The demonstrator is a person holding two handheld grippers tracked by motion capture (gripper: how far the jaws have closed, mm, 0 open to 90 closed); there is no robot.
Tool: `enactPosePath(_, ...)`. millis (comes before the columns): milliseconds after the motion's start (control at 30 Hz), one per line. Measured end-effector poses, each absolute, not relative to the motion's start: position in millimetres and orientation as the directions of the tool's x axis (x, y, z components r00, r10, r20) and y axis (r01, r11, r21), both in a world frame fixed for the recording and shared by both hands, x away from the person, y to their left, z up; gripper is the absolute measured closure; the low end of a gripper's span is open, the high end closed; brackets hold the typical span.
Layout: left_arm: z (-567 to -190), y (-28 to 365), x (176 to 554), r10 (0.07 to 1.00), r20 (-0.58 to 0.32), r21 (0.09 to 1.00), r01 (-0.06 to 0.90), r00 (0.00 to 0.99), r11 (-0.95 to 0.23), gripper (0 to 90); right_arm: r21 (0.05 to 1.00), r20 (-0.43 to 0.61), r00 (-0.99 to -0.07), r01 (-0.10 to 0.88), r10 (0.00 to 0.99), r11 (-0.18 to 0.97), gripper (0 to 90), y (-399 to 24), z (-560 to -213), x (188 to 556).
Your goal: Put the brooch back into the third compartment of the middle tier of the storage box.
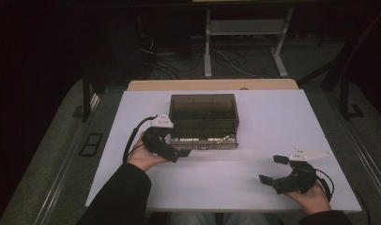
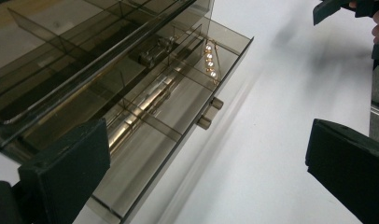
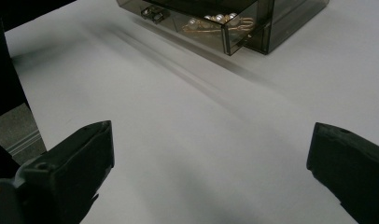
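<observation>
Sitting pulled out already, smoky see-through plastic box's [image 1: 204, 110] bottom drawer [image 1: 205, 141] beside wide-open left gripper [image 1: 178, 154], shutting probably left, right gripper [image 1: 272, 169] wide open on white counter [image 1: 226, 173].

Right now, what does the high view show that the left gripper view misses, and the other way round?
High view alone: the whole smoky box on the white table, both forearms, and the left gripper at the drawer's front left corner. Left gripper view alone: the drawer's dividers, two small knobs and pearl-and-gold jewellery up close. Both share the pulled-out drawer and the open right gripper.
</observation>
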State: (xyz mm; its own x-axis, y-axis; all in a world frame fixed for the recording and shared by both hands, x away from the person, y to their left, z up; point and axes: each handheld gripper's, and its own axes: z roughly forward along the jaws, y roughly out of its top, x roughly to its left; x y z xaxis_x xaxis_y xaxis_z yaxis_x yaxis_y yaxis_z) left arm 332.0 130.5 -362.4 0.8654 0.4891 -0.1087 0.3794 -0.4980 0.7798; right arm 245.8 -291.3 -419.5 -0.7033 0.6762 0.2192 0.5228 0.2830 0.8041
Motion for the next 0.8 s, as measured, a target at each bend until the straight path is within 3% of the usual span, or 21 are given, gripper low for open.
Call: enactPosePath(800,-399,162,303,0.548,-0.163,0.794,0.439,0.82,-0.42,0.0,0.8,0.218,-0.705,0.526,0.675,0.29,0.3,-290,-421,247)
